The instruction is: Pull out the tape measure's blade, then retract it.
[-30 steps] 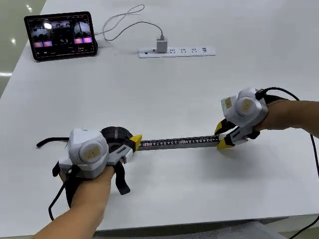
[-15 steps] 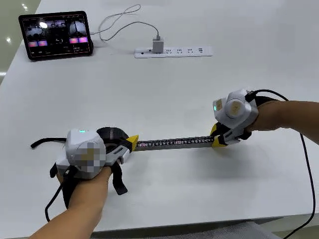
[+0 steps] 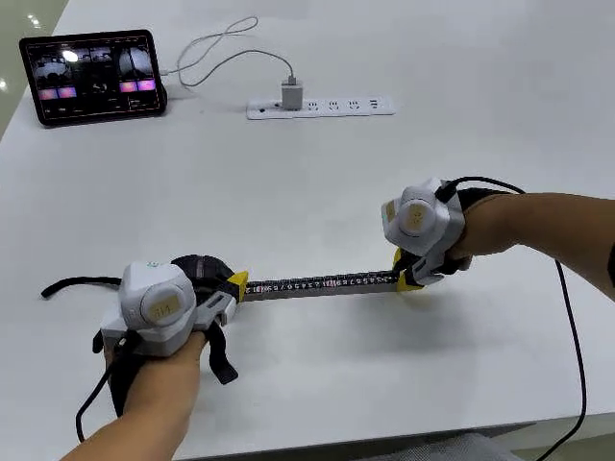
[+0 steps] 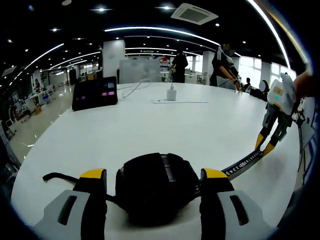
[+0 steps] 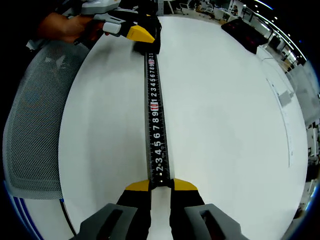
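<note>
In the head view: looking forward and down over the white table (image 3: pixel 384 144). In both gripper views: looking low and close along the blade (image 5: pixel 154 115), facing one another, sharing it.

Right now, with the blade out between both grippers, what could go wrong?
1. The right gripper pinches the blade only at its tip; a slip would likely whip it back at the case.
2. The left gripper grips the rounded case by its sides; a hard pull could twist it loose.
</note>
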`<state>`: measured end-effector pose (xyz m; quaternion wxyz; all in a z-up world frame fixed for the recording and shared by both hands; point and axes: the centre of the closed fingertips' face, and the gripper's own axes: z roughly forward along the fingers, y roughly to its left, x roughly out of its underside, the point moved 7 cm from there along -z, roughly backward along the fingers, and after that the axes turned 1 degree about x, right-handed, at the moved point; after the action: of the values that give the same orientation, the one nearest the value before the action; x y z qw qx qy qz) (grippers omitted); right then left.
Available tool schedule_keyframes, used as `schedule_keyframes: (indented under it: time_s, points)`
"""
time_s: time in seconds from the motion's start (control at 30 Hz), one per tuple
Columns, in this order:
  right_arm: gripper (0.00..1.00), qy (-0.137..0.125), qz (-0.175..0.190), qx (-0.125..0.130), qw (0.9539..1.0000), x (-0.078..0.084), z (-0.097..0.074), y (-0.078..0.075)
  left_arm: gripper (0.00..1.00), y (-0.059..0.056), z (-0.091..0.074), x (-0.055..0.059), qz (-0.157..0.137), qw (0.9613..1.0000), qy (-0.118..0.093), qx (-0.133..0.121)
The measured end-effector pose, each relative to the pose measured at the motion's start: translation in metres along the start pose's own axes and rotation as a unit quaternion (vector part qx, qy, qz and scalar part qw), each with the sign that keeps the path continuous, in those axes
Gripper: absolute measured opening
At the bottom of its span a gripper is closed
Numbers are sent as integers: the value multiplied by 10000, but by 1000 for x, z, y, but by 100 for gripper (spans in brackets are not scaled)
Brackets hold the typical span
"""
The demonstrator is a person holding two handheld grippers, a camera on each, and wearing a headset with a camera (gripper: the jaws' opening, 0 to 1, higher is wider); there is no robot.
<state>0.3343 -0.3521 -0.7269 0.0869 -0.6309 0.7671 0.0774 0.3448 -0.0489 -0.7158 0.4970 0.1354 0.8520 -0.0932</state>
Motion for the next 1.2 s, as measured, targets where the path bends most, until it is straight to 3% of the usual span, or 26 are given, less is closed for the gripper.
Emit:
schedule_keyframes:
  time_s: [0.2, 0.27, 0.33, 0.37, 0.5, 0.77, 1.2]
  points:
    - [9, -72, 67, -15, 10000, 2, 1, -1, 63, -3, 1, 3, -60, 9999, 95, 110]
    - [9, -87, 124, -7, 9999, 2, 1, -1, 63, 0, 2, 3, -223, 9994, 232, 155]
    - [9, -84, 130, 0, 9999, 2, 1, -1, 63, 0, 3, 2, -113, 9994, 297, 170]
    - [9, -65, 156, 5, 9999, 1, 1, -1, 63, 1, 3, 2, -215, 9990, 354, 167]
    - [9, -14, 231, -7, 9997, 0, 1, -2, 63, 2, 2, 1, -414, 9984, 335, 176]
    - [9, -127, 425, -56, 9990, 0, 2, -3, 61, 1, 4, 2, -97, 9994, 306, 145]
    - [9, -91, 106, -44, 9999, -3, 2, -1, 61, 1, 4, 0, -31, 9994, 329, 101]
